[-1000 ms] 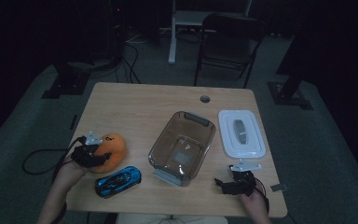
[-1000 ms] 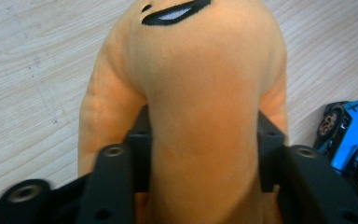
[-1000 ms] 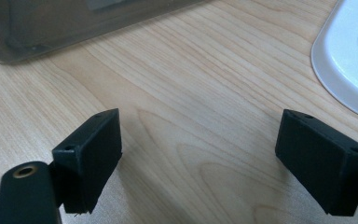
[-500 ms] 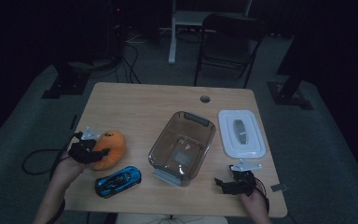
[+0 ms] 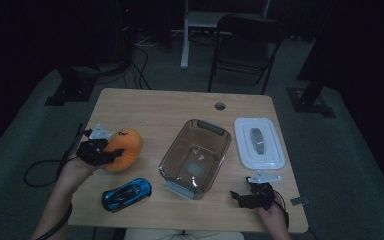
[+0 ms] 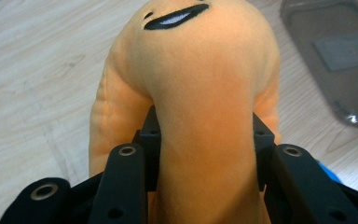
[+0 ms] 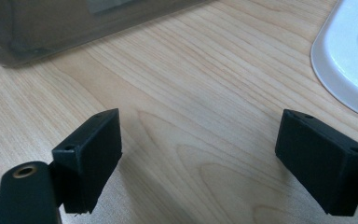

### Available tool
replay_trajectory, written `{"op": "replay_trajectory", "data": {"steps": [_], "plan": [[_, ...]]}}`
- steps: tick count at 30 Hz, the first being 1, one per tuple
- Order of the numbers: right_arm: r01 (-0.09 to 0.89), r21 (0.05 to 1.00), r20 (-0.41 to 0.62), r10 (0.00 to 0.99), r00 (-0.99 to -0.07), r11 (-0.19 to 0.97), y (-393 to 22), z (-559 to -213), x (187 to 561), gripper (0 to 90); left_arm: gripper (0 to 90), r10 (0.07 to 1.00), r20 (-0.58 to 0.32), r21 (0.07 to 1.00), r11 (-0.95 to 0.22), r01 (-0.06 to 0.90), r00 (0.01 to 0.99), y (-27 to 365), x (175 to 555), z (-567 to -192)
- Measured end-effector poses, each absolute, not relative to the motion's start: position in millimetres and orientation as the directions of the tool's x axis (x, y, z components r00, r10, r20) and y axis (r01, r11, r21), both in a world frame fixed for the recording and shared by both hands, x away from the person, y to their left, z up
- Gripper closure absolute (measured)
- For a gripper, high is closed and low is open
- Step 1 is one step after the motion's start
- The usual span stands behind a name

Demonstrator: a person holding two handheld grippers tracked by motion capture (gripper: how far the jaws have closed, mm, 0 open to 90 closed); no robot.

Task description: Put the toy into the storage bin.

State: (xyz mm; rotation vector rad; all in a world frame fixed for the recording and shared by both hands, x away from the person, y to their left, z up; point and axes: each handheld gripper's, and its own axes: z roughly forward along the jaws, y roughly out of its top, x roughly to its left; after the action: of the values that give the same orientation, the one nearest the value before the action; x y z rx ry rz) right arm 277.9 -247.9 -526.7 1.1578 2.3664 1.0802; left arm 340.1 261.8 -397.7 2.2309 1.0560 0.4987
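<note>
A: Orange plush toy (image 5: 123, 149), left side of the wooden table (image 5: 160, 107). Where exactly?

B: Near the left edge, up-table from the blue toy car (image 5: 126, 194) and apart from it. In the left gripper view the plush (image 6: 200, 93) has a black stitched mouth at the top, and the tabletop shows around its sides.

A: Tool on it?

B: Left gripper (image 5: 96, 151) is clamped on the plush. Both black jaws press into the soft body from either side, and the fabric bulges between them. The jaws have just been closing a little further, with the plush between them. The person's left hand (image 5: 75, 167) carries it; a cable trails off the table edge to the left.

A: Outward from there?

B: Clear brownish container (image 5: 196, 157) at table centre, open, nothing seen inside, well right of the plush. Its corner shows at upper right in the left gripper view (image 6: 335, 56). White lid (image 5: 258, 143) lies flat just right of the container, apart from it.

A: Right side?

B: Right gripper (image 5: 250, 196) sits low near the front edge, below the lid. Its jaws stand wide apart with bare wood between them, holding nothing. In its own view, the container wall (image 7: 74, 23) is ahead to the upper left, the lid's rim (image 7: 349, 60) at upper right.

A: Beyond the table?

B: Dark folding chair (image 5: 247, 42) behind the far edge; grey carpet all round.
</note>
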Motion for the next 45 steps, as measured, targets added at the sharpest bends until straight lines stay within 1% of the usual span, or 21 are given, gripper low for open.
{"op": "replay_trajectory", "data": {"steps": [8,12,14,23,28,37,38,45], "plan": [[0.544,0.732,0.039,0.773,-0.633,0.409,-246,-527,277,14.0,63.2,0.754,0.093,0.673,-0.529,0.517,0.65,242,349,-378],[0.532,0.726,0.002,0.773,-0.634,0.435,-242,-527,276,13.9,63.1,0.741,0.098,0.679,-0.538,0.5,0.665,233,352,-368],[0.534,0.726,0.005,0.774,-0.634,0.433,-242,-527,276,13.9,63.0,0.734,0.085,0.69,-0.531,0.492,0.673,229,355,-364],[0.531,0.727,0.001,0.773,-0.635,0.435,-242,-527,276,13.9,62.9,0.704,0.113,0.689,-0.564,0.456,0.701,208,362,-345],[0.533,0.727,0.003,0.773,-0.634,0.434,-242,-527,276,13.9,63.0,0.67,0.112,0.695,-0.58,0.425,0.734,190,368,-334],[0.534,0.727,0.006,0.774,-0.633,0.431,-242,-527,276,14.0,62.9,0.615,0.159,0.694,-0.627,0.356,0.773,155,374,-316],[0.533,0.727,0.005,0.774,-0.634,0.432,-242,-527,276,13.9,62.9,0.612,0.149,0.706,-0.616,0.349,0.777,150,374,-315],[0.533,0.727,0.005,0.774,-0.633,0.432,-242,-527,276,14.0,62.7,0.563,0.158,0.704,-0.641,0.307,0.811,124,376,-311]]}}
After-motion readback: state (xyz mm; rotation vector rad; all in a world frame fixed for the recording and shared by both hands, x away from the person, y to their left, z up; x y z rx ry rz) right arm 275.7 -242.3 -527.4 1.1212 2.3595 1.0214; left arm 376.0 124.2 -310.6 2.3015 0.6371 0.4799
